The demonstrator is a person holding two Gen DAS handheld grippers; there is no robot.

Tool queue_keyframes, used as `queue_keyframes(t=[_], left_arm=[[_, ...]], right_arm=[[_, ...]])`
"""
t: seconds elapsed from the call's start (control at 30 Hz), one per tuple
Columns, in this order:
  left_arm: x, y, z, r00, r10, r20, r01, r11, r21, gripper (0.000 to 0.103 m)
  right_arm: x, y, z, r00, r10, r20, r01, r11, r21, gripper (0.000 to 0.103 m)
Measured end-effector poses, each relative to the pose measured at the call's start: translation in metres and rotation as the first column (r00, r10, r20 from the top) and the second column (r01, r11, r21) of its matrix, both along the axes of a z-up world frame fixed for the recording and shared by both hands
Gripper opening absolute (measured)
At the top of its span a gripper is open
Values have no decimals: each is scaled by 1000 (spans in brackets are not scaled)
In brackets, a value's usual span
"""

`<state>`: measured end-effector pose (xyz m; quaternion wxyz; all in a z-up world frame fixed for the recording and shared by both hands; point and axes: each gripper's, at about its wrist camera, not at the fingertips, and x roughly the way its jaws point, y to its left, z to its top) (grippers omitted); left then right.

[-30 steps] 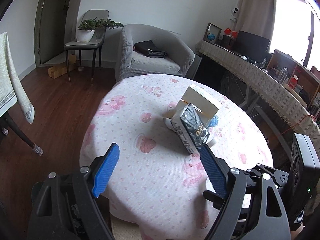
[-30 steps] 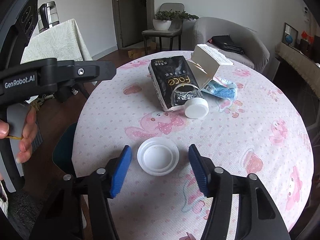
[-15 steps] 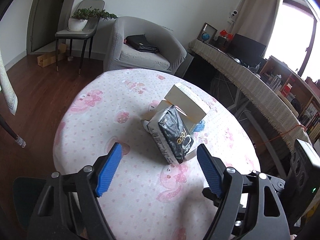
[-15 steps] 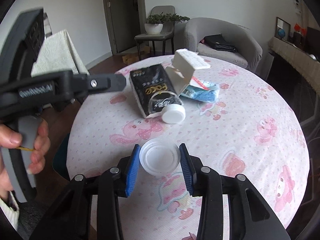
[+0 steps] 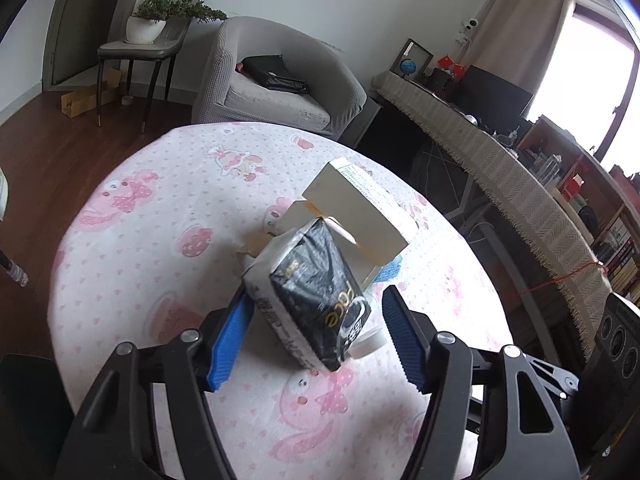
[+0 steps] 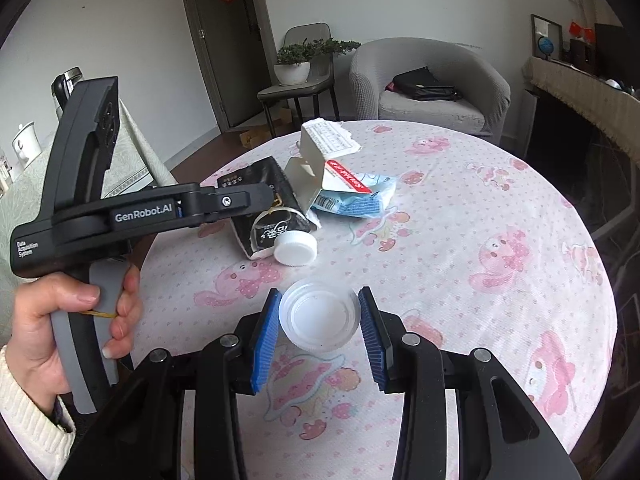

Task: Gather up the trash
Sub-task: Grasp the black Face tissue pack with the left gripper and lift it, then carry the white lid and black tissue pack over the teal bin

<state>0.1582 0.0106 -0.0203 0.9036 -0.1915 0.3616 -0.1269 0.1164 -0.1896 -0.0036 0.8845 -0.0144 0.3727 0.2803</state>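
Translucent white plastic lid [image 6: 319, 317] pinched by right hand-held gripper [image 6: 319, 330], left hand-held gripper [image 5: 310, 336] agape.

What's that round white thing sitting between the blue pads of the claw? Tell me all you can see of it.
It is a round plastic lid, translucent white, with a raised rim and concentric ridges around a flat centre. It looks thin and light. It is clamped between the blue ribbed pads of the right claw, one pad on each side of its rim, seemingly lifted slightly above the pink-patterned tablecloth. Only the pads appear to touch it.
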Motion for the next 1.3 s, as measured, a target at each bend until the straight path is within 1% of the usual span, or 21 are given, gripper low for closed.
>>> queue_keyframes(t=[0.03,0.1,0.13,0.2,0.27,0.37,0.43,0.53,0.67,0.8,0.93,1.07,1.3], left_arm=[[3,0,-1,1000,3,-7,-3,1000,-13,61],[5,-1,-2,1000,4,-8,-4,1000,-13,48],[5,-2,-1,1000,7,-6,-8,1000,-2,45],[6,-2,1,1000,8,-3,-8,1000,9,31],[3,-4,3,1000,0,2,0,1000,19,23],[-2,-9,6,1000,-27,15,27,998,50,16],[-6,-12,7,999,-43,25,41,996,80,15],[-12,-13,13,997,-62,41,58,994,91,13],[-22,-10,25,995,-65,75,56,993,107,12],[-32,-1,38,993,-57,105,41,988,150,12],[-43,16,47,992,-36,125,13,983,184,12],[-51,36,51,991,-9,131,-18,979,203,12],[-65,82,49,991,53,124,-80,973,217,12]], right_arm=[[1,-1,-1,1000,0,-3,0,1000,2,40],[4,-3,-1,1000,0,-9,0,1000,3,40],[5,-3,-1,1000,-1,-11,1,1000,2,40],[7,-3,0,1000,-3,-11,3,1000,0,40],[7,-2,2,1000,-6,-9,6,1000,1,40],[6,0,3,1000,-11,-9,11,1000,1,40],[6,1,6,1000,-12,-4,12,1000,3,40],[3,6,10,1000,-11,6,11,1000,-6,40],[4,15,13,1000,-10,12,10,1000,-15,40],[4,26,15,1000,0,17,0,1000,-27,40],[4,41,17,1000,17,24,-17,999,-30,40],[4,60,19,999,38,26,-37,999,-22,40],[1,101,23,995,89,39,-89,996,-14,40]])
